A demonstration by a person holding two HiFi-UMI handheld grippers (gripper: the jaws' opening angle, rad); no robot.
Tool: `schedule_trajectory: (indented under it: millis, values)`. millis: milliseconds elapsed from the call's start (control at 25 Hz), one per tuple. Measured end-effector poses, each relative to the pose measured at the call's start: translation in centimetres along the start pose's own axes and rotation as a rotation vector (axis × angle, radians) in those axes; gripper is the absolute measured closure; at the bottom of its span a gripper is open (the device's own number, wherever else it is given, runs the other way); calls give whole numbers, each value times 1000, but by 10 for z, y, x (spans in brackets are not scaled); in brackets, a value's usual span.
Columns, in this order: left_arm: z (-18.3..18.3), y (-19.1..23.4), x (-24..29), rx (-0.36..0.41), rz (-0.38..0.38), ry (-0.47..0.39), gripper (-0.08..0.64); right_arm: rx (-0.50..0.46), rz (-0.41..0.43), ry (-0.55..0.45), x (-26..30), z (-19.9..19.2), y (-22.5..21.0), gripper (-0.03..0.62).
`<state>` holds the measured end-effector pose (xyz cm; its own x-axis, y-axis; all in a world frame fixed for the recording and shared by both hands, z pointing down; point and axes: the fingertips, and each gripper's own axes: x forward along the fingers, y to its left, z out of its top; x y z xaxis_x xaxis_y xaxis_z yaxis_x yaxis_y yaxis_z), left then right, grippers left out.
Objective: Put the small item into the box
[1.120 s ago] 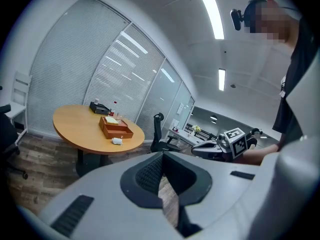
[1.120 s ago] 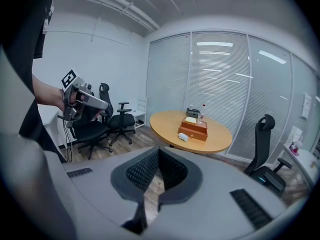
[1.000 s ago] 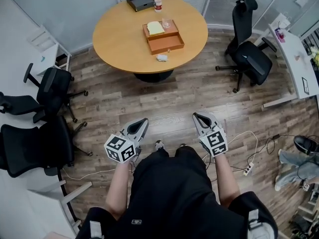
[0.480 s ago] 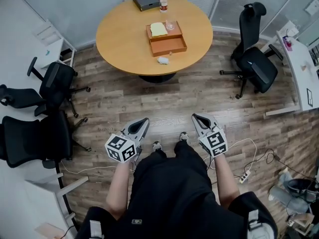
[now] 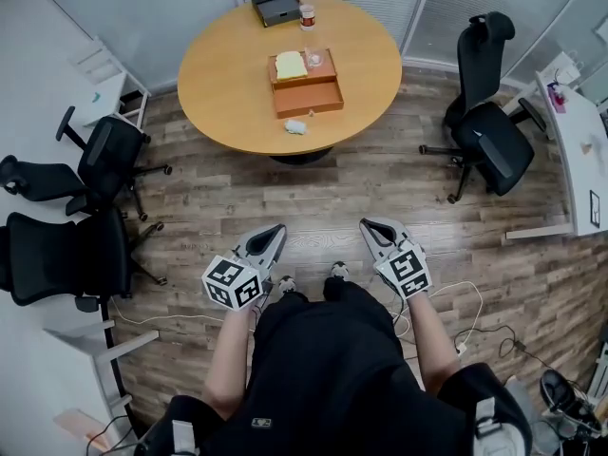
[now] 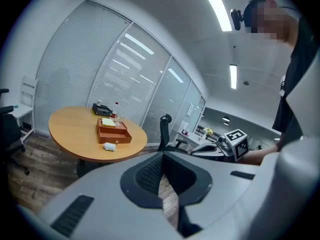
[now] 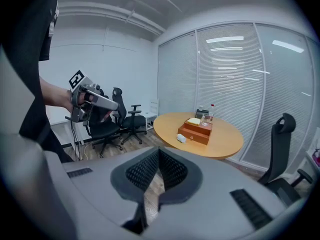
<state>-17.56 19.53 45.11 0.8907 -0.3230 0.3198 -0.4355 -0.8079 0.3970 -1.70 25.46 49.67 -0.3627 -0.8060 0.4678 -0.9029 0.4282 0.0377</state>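
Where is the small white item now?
The small white item lies on the round table, just in front of the wooden box, toward the table's near edge in the head view.

At twelve o'clock stands a round wooden table [image 5: 228, 93]. On it sits an orange box [image 5: 306, 93] holding a yellow pad [image 5: 290, 65] and what may be a glass [image 5: 314, 58], too small to be sure. The small white item [image 5: 295, 126] lies on the tabletop just beside the box, at its six o'clock. A black tray [image 5: 275, 6] and bottle [image 5: 306, 9] sit at the table's far edge. Black chairs [image 5: 100, 164] stand at nine o'clock, another chair [image 5: 494, 131] at two. The left gripper [image 5: 275, 229] and right gripper [image 5: 367, 224] hover above the floor, well apart from the table, pointing toward twelve.
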Motion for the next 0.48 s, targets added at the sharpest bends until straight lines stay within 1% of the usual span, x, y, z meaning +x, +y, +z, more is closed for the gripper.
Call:
schedule_trajectory:
  millis: [200, 480]
  values:
    - [2, -18, 29, 7, 23, -9, 554, -5, 44, -1, -6, -15, -26, 588]
    - [-3, -25, 41, -11, 64, -16, 554, -17, 85, -2, -5, -23, -43, 588]
